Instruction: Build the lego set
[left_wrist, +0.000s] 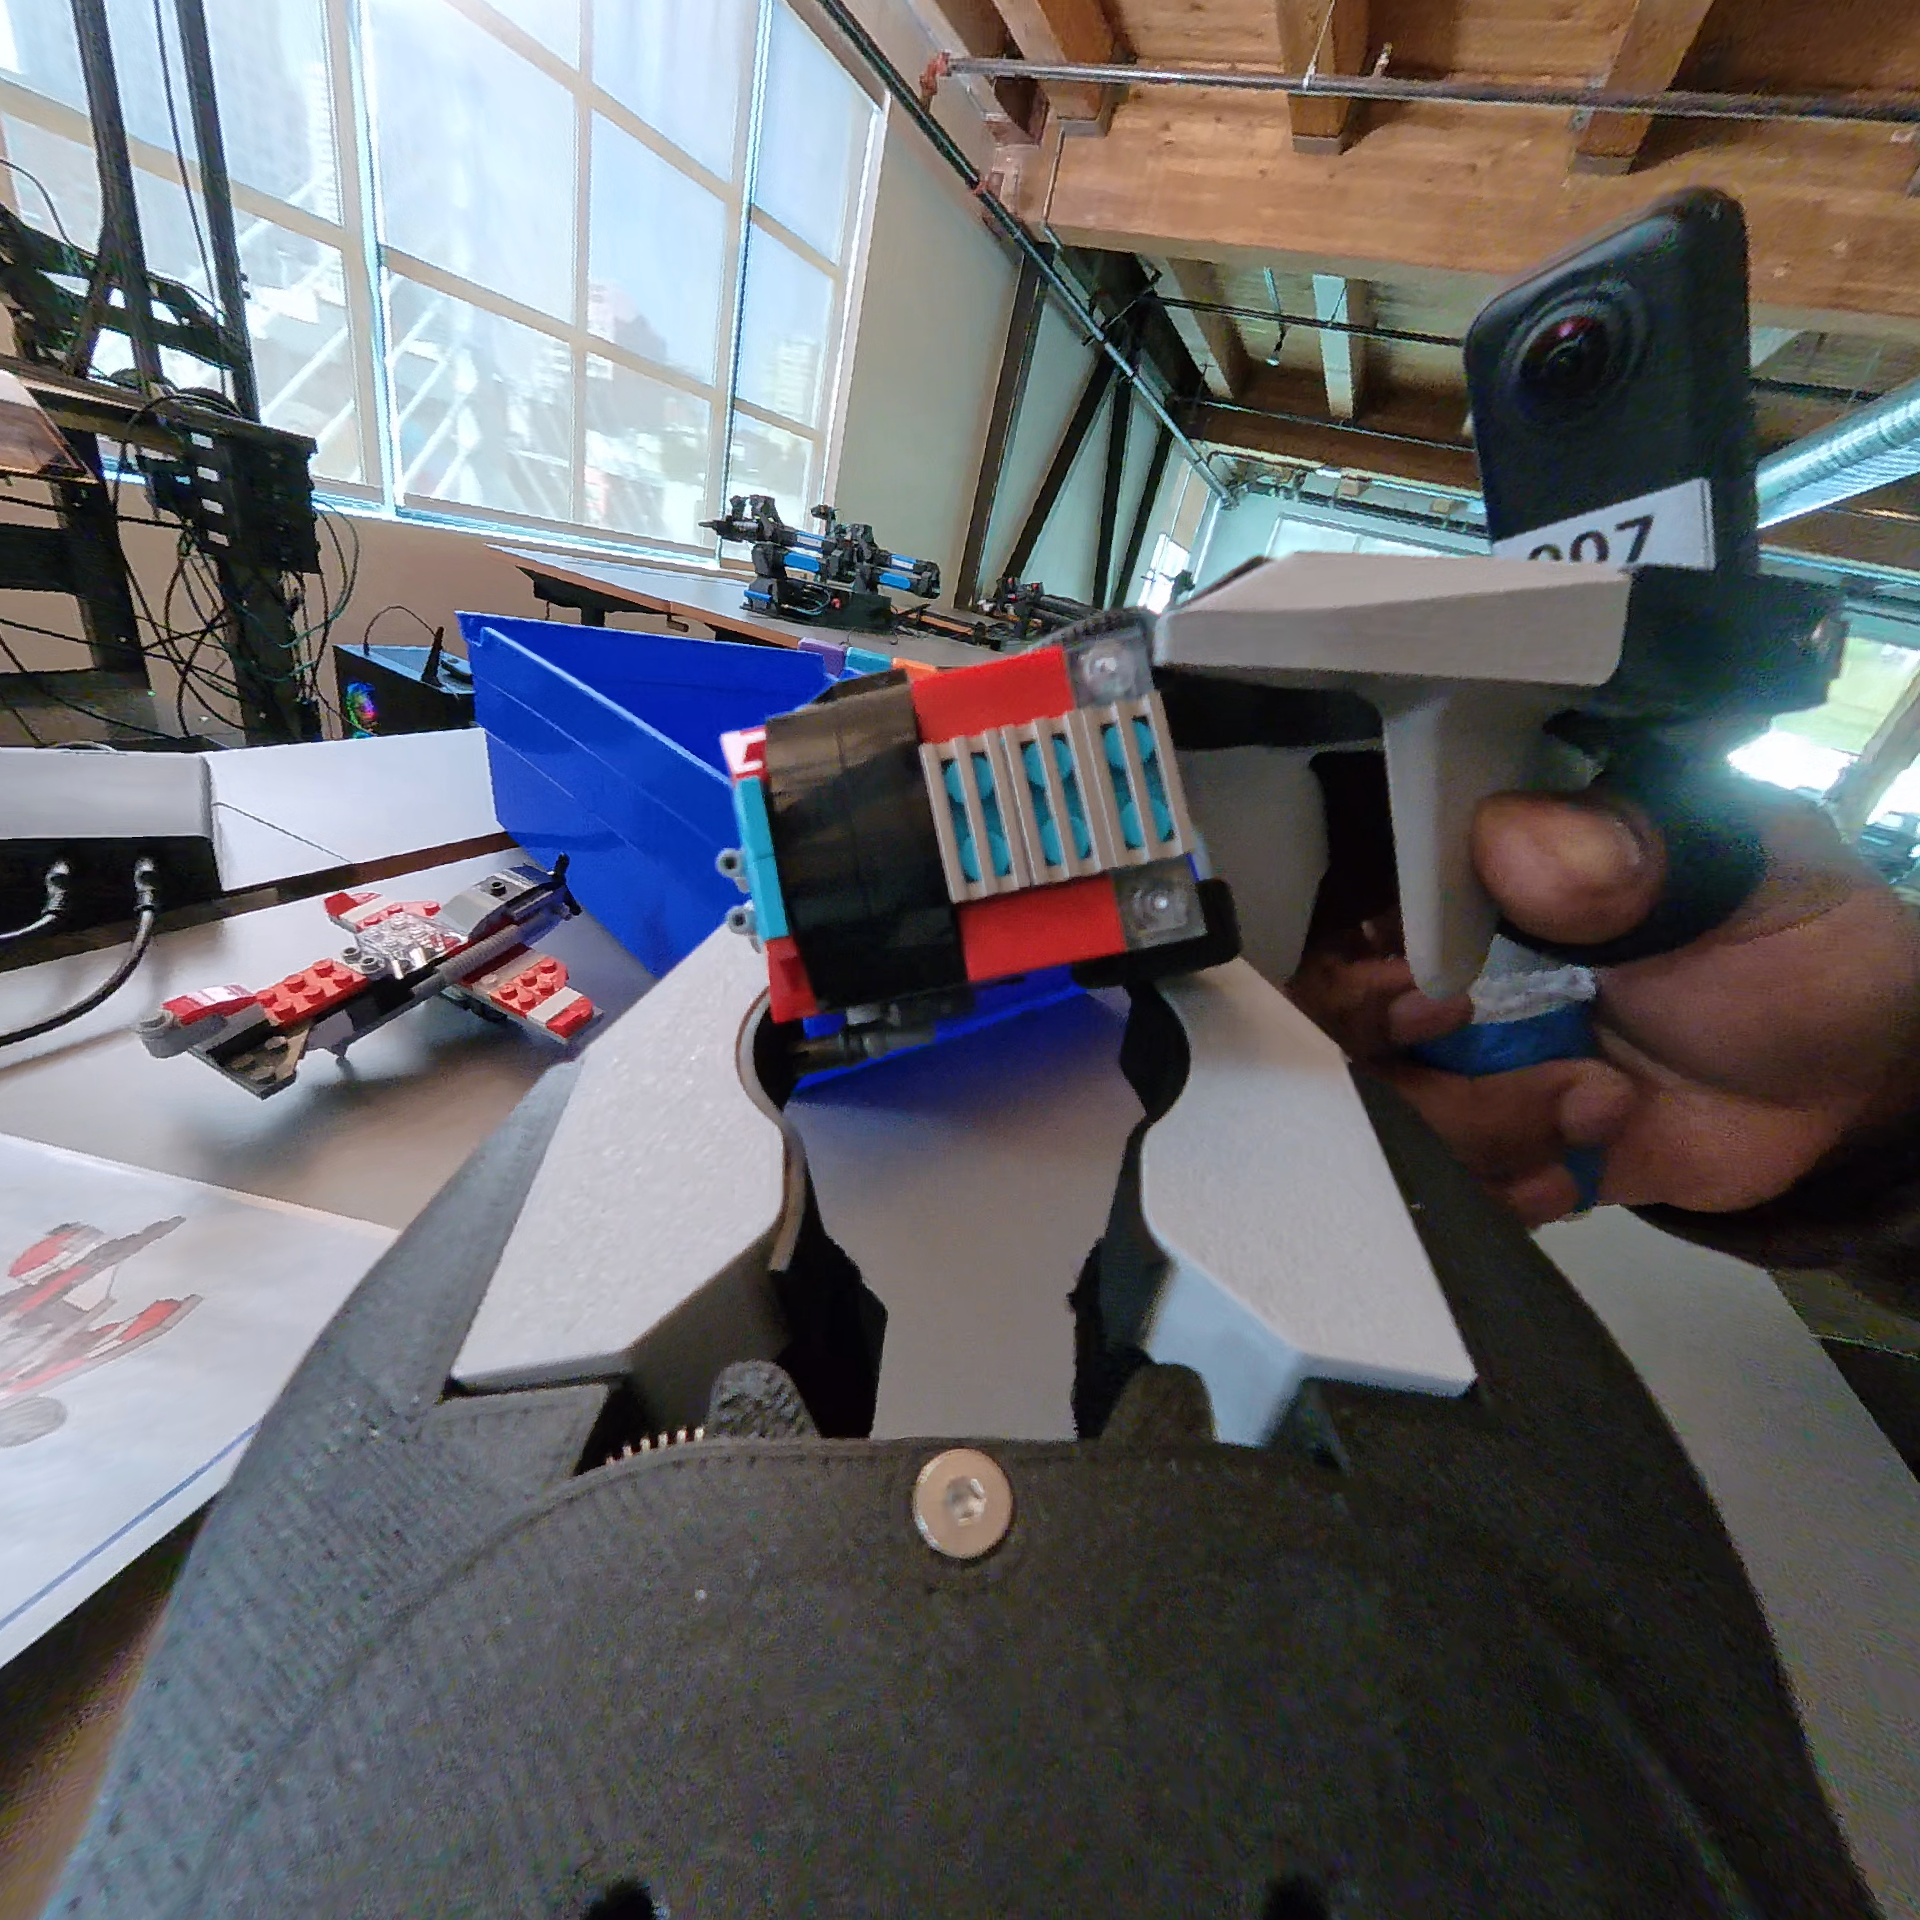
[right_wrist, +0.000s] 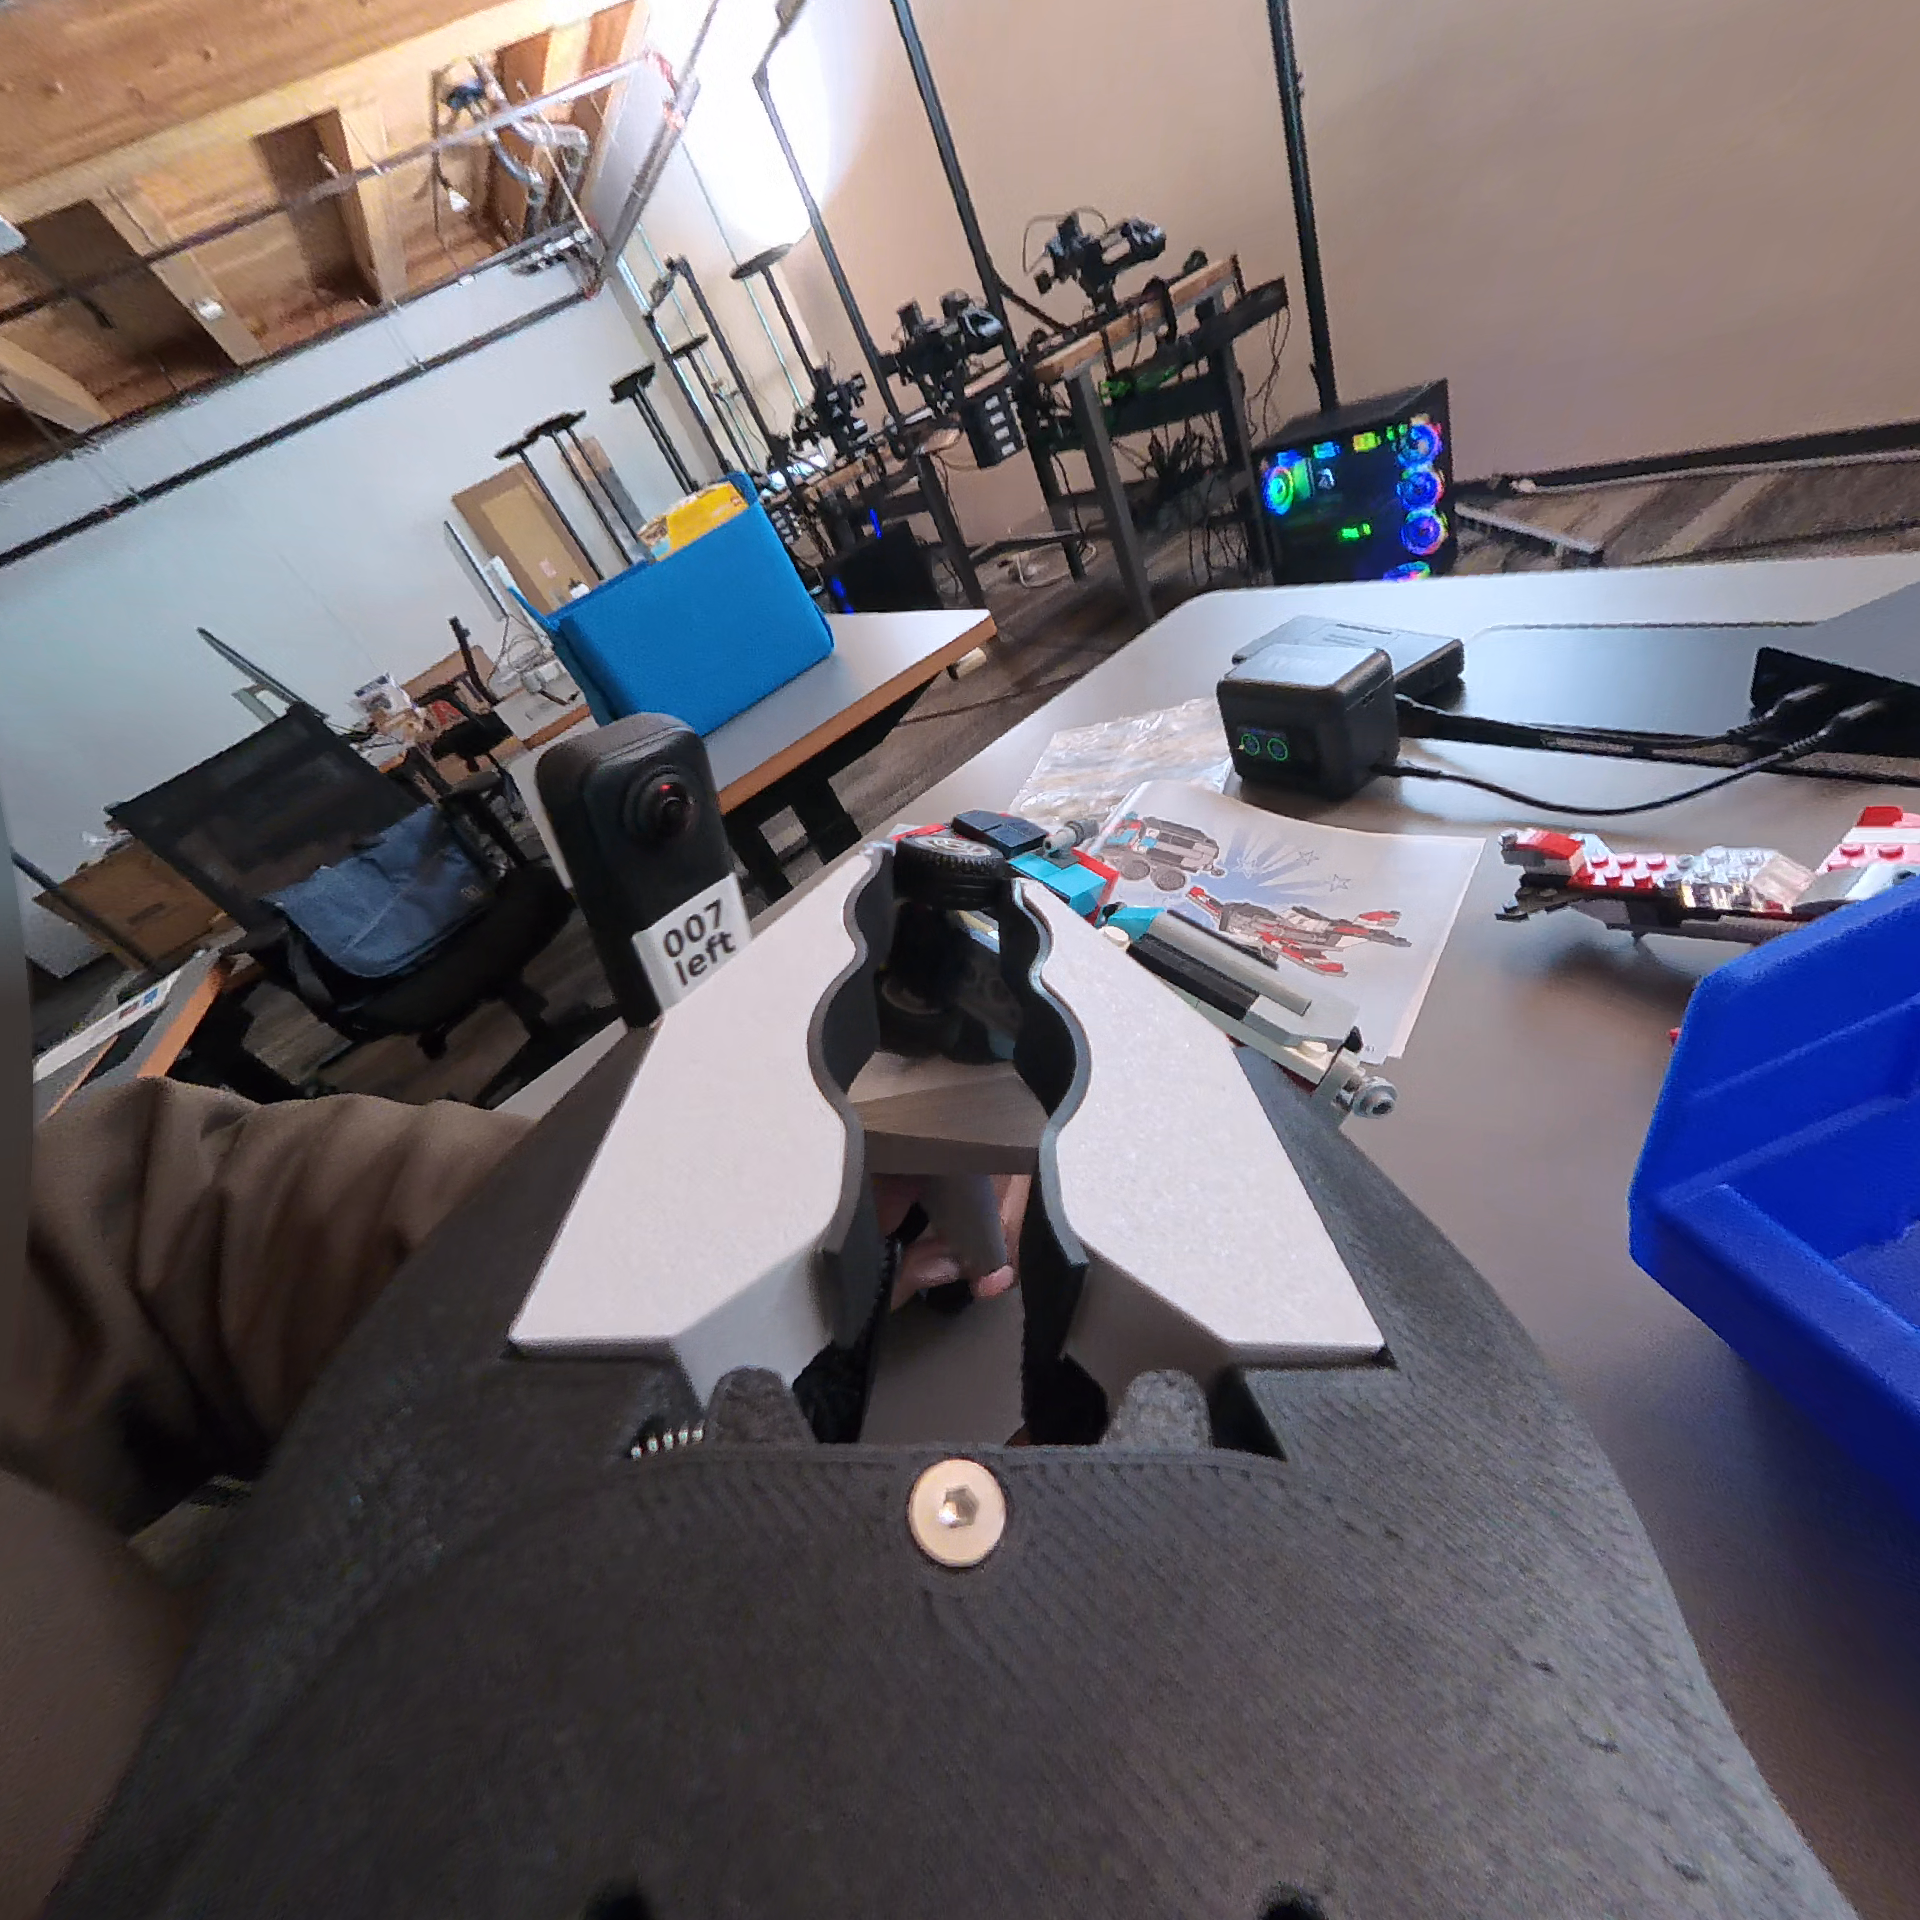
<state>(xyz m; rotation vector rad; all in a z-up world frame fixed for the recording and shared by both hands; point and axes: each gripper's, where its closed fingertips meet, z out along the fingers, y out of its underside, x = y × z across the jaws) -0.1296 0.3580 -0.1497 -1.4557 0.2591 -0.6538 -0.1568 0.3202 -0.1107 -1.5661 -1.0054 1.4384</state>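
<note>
Blue bin (left_wrist: 623, 769), instr. sheet (right_wrist: 1299, 894), red plane (left_wrist: 416, 966).

grey table (right_wrist: 1558, 1195): blue bin (right_wrist: 1787, 1174), brick plane (left_wrist: 374, 966), instruction sheet (right_wrist: 1299, 904).

Each tool has a rough black printed housing, one silver hex-socket screw (left_wrist: 961, 1503) at its centre, and two pale grey angular fingers (right_wrist: 727, 1122) lined with wavy black pads. The right tool (left_wrist: 1195, 790) carries a black round-lensed camera (left_wrist: 1610, 384) bearing a white label. A tan sleeve (right_wrist: 208, 1247) covers the left arm.
</note>
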